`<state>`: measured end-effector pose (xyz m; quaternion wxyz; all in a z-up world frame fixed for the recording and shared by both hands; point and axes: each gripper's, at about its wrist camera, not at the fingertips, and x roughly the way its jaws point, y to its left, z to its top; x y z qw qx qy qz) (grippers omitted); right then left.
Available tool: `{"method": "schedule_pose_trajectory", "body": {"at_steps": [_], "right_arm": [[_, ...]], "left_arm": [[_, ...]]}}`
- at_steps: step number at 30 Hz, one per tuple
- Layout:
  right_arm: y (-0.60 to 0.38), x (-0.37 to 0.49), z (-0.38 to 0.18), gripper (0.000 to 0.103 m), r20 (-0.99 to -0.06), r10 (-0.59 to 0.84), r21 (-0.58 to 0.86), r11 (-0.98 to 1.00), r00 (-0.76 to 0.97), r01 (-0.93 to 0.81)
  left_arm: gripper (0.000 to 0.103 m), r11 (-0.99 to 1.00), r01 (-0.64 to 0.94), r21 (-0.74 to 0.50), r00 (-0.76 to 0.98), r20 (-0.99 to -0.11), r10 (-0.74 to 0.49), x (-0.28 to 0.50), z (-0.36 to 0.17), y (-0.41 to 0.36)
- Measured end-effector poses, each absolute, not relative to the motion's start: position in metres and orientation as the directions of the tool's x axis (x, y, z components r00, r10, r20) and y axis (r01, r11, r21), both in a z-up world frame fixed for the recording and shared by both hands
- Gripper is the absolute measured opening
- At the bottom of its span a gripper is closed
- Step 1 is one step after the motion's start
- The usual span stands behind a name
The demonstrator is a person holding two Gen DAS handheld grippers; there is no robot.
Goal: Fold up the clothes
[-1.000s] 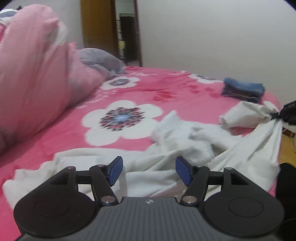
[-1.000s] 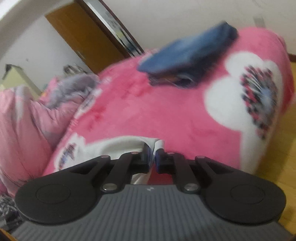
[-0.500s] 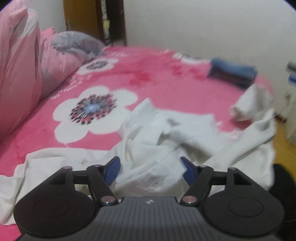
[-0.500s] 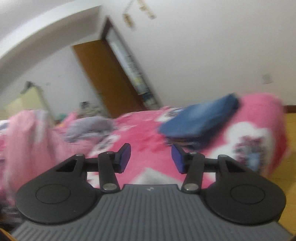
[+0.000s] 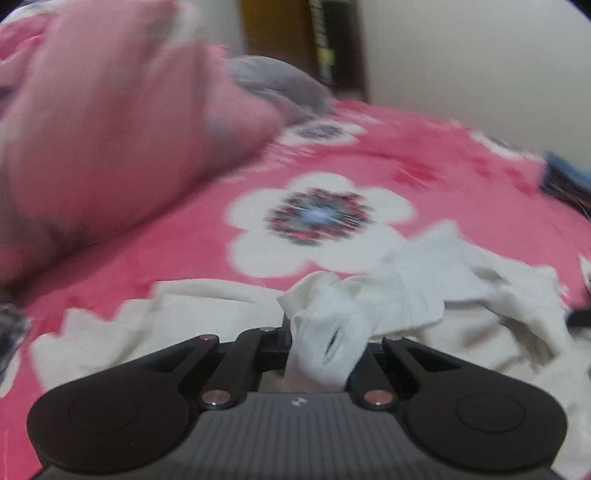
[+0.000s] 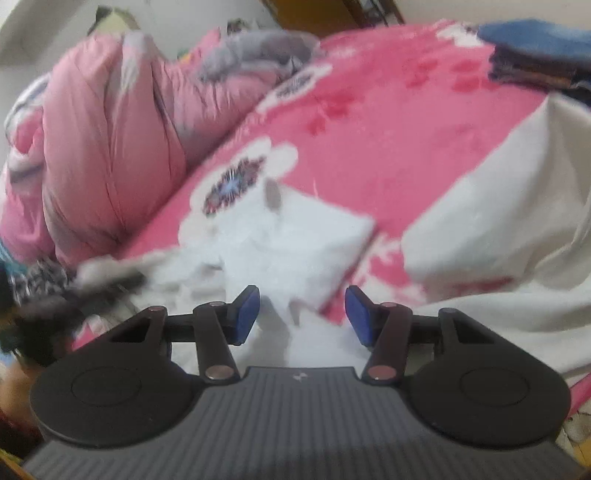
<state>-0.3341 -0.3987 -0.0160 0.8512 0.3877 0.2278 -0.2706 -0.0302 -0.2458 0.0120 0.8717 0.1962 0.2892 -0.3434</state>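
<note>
A crumpled white garment lies on the pink flowered bedspread. My left gripper is shut on a bunched fold of this cloth, which hides both pads. In the right wrist view the same white garment spreads under and ahead of my right gripper. That gripper stands open just above the cloth, its blue pads apart with nothing held between them. More white fabric lies to its right.
A rolled pink quilt and a grey pillow fill the left of the bed. A folded blue stack sits at the far right corner. Dark patterned cloth lies at the left edge. A wooden door stands behind.
My left gripper has shut on a fold of the white garment. My right gripper let go of the cloth, opened, then swung down over the garment.
</note>
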Motion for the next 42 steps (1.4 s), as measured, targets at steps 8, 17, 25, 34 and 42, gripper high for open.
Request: {"method": "schedule_pose_trajectory", "body": {"at_steps": [8, 17, 25, 34, 42], "right_arm": [[-0.397, -0.312, -0.019, 0.027, -0.635, -0.210, 0.531, 0.580, 0.743, 0.618], [-0.355, -0.240, -0.018, 0.001, -0.645, 0.054, 0.562, 0.710, 0.762, 0.425], [-0.311, -0.194, -0.005, 0.005, -0.715, -0.002, 0.365, 0.852, 0.699, 0.376], [-0.316, -0.233, 0.044, 0.026, -0.618, -0.111, 0.340, 0.855, 0.779, 0.391], [-0.271, -0.192, 0.035, 0.035, -0.645, -0.022, 0.281, 0.923, 0.764, 0.264]], "left_arm": [[0.005, 0.850, 0.521, 0.084, 0.733, -0.555, -0.394, -0.011, 0.035, -0.147], [0.005, 0.951, 0.298, 0.083, 0.820, -0.533, -0.210, -0.037, 0.044, -0.024], [0.027, 0.917, 0.394, 0.058, 0.730, -0.627, -0.274, -0.049, 0.020, 0.015], [0.066, 0.860, 0.500, 0.106, 0.777, -0.493, -0.391, -0.089, 0.033, -0.001], [0.065, 0.804, 0.590, 0.076, 0.683, -0.579, -0.446, -0.089, -0.001, -0.042]]}}
